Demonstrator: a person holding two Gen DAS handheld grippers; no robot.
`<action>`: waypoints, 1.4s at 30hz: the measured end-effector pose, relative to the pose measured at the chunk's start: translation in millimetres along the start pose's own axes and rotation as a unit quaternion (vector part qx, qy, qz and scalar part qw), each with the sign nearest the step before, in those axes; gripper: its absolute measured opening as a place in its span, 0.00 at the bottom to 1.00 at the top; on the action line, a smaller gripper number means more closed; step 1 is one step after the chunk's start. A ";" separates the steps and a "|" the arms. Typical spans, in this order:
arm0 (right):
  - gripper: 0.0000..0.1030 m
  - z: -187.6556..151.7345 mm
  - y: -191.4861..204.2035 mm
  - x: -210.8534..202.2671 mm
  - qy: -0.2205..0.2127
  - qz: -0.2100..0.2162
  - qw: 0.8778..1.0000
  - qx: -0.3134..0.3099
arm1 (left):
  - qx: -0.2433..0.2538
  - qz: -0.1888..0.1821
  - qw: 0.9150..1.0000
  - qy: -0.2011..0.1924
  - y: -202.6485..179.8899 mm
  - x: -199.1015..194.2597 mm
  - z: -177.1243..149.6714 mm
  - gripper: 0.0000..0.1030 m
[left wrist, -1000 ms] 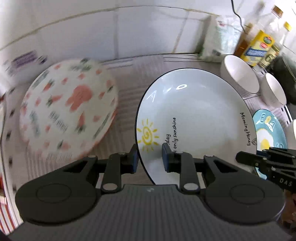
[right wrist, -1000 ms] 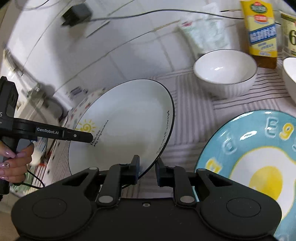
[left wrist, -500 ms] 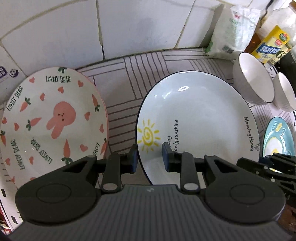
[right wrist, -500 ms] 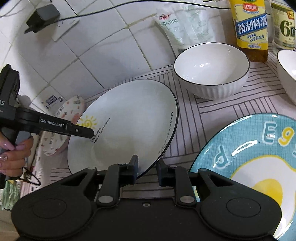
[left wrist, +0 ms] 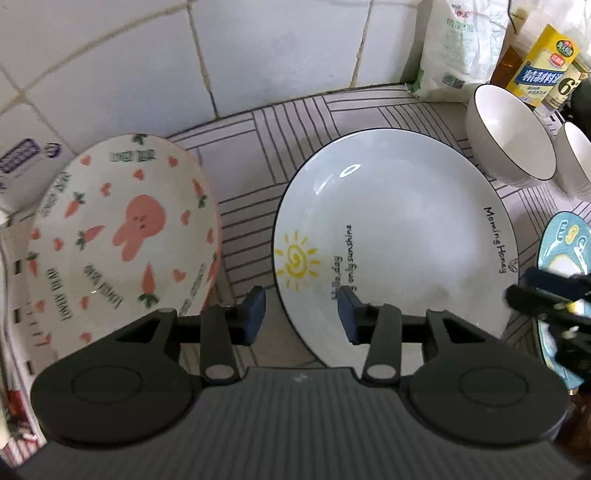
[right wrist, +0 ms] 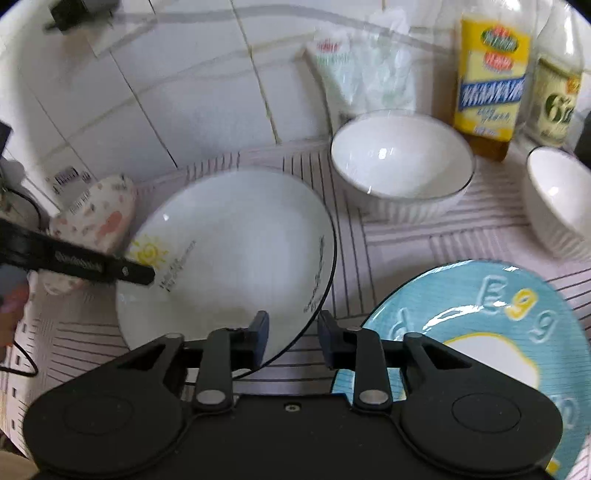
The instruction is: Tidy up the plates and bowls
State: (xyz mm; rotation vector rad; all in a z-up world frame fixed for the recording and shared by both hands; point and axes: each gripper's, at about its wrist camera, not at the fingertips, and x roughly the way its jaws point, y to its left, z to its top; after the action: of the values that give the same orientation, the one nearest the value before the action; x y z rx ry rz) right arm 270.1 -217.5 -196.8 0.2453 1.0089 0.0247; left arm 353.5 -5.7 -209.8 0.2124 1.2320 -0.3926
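A white sun plate (left wrist: 399, 236) with a black rim lies on the striped mat; it also shows in the right wrist view (right wrist: 229, 254). My left gripper (left wrist: 301, 314) is open, its fingers straddling the plate's near left rim. My right gripper (right wrist: 293, 334) is open, its fingers on either side of the plate's right rim. A rabbit-and-carrot plate (left wrist: 122, 229) lies to the left (right wrist: 92, 218). A blue egg plate (right wrist: 480, 332) lies to the right (left wrist: 565, 251). Two white bowls (right wrist: 402, 166) (right wrist: 557, 199) stand behind.
A tiled wall (left wrist: 221, 55) runs along the back. A white bag (left wrist: 461, 48) and yellow-labelled bottles (right wrist: 491, 81) stand at the back right. A striped mat (left wrist: 295, 129) covers the counter. A plug and cable (right wrist: 74, 14) hang on the wall.
Both grippers have opened wider around the sun plate's rims. The plate now sits lower and flatter on the mat, beside the rabbit plate.
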 end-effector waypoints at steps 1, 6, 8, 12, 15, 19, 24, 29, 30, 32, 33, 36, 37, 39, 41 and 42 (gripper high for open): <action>0.47 1.0 -0.9 -8.8 -0.008 -0.001 1.000 0.000 | -0.002 0.000 1.000 -0.005 -2.3 -6.3 -0.8 0.45; 0.56 3.3 -8.7 -57.6 -0.054 0.005 0.999 0.006 | -0.003 0.007 1.000 -0.021 -9.4 -47.3 -6.4 0.53; 0.57 2.9 -13.9 -75.7 -0.060 0.016 0.998 0.013 | 0.005 0.014 1.000 -0.025 -16.1 -62.2 -9.1 0.54; 0.58 -1.1 -20.9 -107.6 -0.071 0.032 0.997 0.013 | 0.011 0.005 0.999 -0.034 -27.4 -86.0 -15.5 0.60; 0.61 -8.0 -24.3 -127.3 -0.081 0.030 0.996 -0.002 | 0.017 0.001 0.999 -0.033 -39.3 -99.2 -22.6 0.61; 0.63 -18.9 -32.0 -151.3 -0.090 0.031 0.995 -0.019 | 0.030 0.009 0.999 -0.030 -59.2 -111.7 -31.9 0.63; 0.63 -34.8 -40.7 -178.9 -0.092 0.037 0.993 -0.062 | 0.044 0.006 0.999 -0.028 -84.4 -129.9 -45.4 0.63; 0.64 -49.9 -52.0 -206.7 -0.089 0.028 0.991 -0.091 | 0.047 0.000 0.999 -0.023 -111.1 -143.1 -57.2 0.64; 0.64 -53.2 -55.1 -212.7 -0.089 0.024 0.991 -0.097 | 0.049 -0.001 0.999 -0.022 -117.7 -145.5 -59.3 0.65; 0.66 -59.3 -61.2 -222.0 -0.089 0.020 0.990 -0.105 | 0.051 -0.005 0.999 -0.018 -129.6 -148.2 -62.7 0.66; 0.66 -62.4 -65.3 -226.1 -0.089 0.018 0.990 -0.107 | 0.053 -0.006 0.998 -0.016 -136.4 -149.2 -64.8 0.67; 0.71 -71.2 -80.0 -234.5 -0.089 0.016 0.990 -0.108 | 0.059 -0.005 0.998 -0.011 -158.5 -149.8 -70.9 0.69; 0.71 -74.0 -84.8 -236.0 -0.089 0.017 0.990 -0.107 | 0.060 -0.005 0.998 -0.009 -164.2 -149.2 -72.3 0.70; 0.72 -79.3 -94.0 -236.3 -0.086 0.019 0.991 -0.105 | 0.062 -0.006 0.998 -0.003 -175.8 -146.4 -75.9 0.73; 0.72 -83.3 -103.7 -233.8 -0.079 0.023 0.991 -0.105 | 0.067 -0.003 0.998 0.004 -187.0 -142.1 -79.6 0.76; 0.72 -85.1 -108.5 -231.9 -0.077 0.024 0.991 -0.104 | 0.068 -0.001 0.998 0.007 -192.0 -139.3 -80.9 0.78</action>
State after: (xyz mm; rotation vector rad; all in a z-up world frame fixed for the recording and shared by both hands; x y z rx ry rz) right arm 64.5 -337.5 -69.8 0.0793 0.8394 0.1526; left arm 167.0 -126.9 -94.3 0.3318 1.2209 -0.4779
